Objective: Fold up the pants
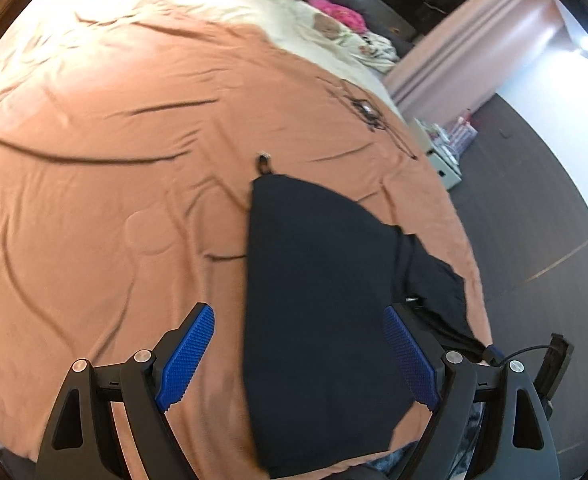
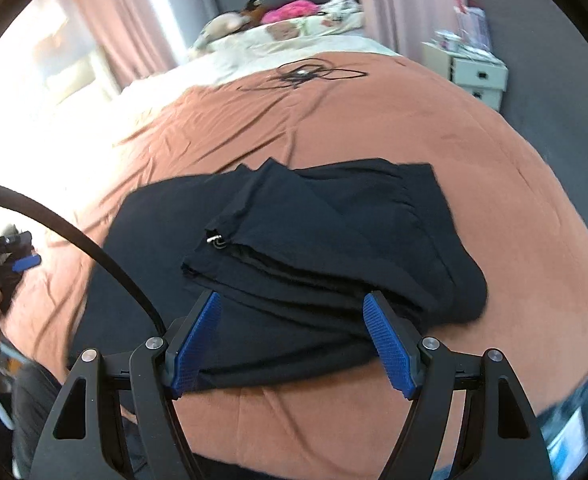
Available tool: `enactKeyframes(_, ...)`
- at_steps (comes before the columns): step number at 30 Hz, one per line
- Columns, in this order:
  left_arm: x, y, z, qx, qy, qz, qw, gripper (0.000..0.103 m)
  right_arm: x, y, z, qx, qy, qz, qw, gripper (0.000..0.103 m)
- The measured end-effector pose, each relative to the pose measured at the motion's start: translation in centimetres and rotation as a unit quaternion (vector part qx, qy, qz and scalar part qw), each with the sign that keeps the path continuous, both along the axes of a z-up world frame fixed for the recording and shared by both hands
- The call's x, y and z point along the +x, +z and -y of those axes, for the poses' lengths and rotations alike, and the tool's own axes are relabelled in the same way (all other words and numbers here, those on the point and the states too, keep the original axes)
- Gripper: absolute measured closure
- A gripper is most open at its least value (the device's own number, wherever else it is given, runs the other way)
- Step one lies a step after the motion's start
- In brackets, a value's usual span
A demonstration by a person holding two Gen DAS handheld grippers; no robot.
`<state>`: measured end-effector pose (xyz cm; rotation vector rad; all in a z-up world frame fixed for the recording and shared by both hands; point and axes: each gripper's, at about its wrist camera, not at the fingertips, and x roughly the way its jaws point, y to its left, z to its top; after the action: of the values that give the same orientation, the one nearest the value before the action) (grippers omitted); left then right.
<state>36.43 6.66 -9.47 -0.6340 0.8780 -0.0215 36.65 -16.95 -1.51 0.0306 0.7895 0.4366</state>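
Pants: black soft fabric pants [image 2: 317, 248] lie folded in layers on the orange-sheeted bed [image 2: 473, 128], flat for folding.
Left tool [image 1: 298, 354]: spread, empty.
Right tool [image 2: 292, 340]: spread, empty.

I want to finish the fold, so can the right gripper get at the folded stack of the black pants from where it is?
Probably yes. The right gripper is open and points down at the folded stack of the black pants on the orange bedspread. Nothing lies between them; the left gripper is off to the side.
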Motion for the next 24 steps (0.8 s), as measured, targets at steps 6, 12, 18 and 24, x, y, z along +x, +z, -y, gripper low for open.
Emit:
enactKeyframes(6,-0.5,-2.1,-0.7,-0.003,0.015,-0.012,0.9998,0.015,2.5,-0.5,-2.8,-0.042,0.035,-0.002,0.998,0.031)
enactKeyframes(12,-1.3,-4.6,-0.7,-0.02,0.029,-0.014,0.9993,0.015,4.2,-0.9,-4.5,-0.079,0.064,-0.007,0.995,0.059)
enactKeyframes(18,-1.1,-7.0,0.4,-0.029,0.014,-0.038,0.9988,0.015,4.9,-0.8,-5.7,-0.112,0.085,-0.005,0.99,0.063)
enactKeyframes(24,-1.1,-7.7,0.5,-0.036,0.016,-0.042,0.9984,0.015,5.6,-1.5,-7.5,-0.137,0.107,-0.003,0.985,0.063)
